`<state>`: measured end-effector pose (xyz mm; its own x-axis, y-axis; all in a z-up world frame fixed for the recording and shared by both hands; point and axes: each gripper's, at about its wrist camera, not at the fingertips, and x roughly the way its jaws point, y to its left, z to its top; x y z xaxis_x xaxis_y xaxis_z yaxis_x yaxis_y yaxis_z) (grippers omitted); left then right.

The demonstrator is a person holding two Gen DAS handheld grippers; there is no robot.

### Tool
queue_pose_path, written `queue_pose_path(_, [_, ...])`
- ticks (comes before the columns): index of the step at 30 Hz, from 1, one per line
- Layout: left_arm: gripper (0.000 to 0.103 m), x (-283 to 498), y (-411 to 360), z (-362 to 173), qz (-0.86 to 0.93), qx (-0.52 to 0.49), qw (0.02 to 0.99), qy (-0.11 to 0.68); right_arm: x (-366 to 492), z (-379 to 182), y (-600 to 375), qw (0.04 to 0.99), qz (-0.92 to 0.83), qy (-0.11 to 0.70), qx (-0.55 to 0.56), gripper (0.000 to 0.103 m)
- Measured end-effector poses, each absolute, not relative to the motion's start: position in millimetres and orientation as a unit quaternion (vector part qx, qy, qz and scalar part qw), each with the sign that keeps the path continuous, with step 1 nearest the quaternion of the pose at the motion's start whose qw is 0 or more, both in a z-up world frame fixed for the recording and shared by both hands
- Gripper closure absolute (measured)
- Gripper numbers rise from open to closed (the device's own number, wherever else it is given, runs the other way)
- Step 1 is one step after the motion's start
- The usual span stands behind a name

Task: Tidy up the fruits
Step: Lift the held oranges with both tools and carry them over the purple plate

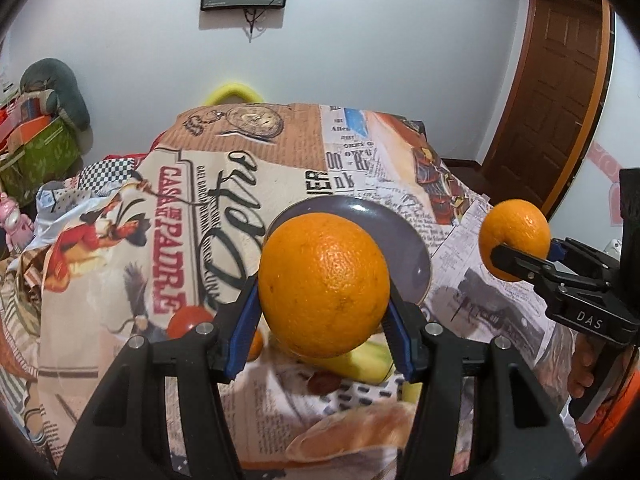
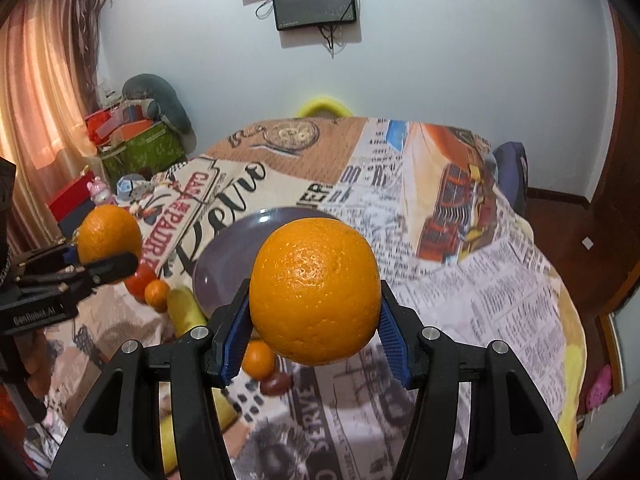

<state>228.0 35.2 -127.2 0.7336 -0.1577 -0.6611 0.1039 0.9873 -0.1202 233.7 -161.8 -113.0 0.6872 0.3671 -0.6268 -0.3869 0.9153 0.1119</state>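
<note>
Your left gripper is pinching an orange between its blue pads, lifted clear of the tablecloth. Your right gripper is clamped the same way on a second orange, also off the table. Each claw shows in the other's view out to the side, well apart, so there is open air between them.

Just ahead of and below both claws lies the grey plate, bare where it shows; its near rim is hidden behind the held fruit. Under your left claw sit a tomato, a banana and a bread roll. Under and to the left of your right claw lie small oranges. Beyond the plate the cloth runs clear to the table's far edge, where it drops toward the wall.
</note>
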Motion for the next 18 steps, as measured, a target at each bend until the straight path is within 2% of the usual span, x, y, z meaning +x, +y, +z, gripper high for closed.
queue_pose_path(18, [0.046, 292, 28, -147, -0.065, -0.038, 0.922, 0.38, 285, -119, -143, 0.919, 0.208, 0.335, -0.015, 0.049])
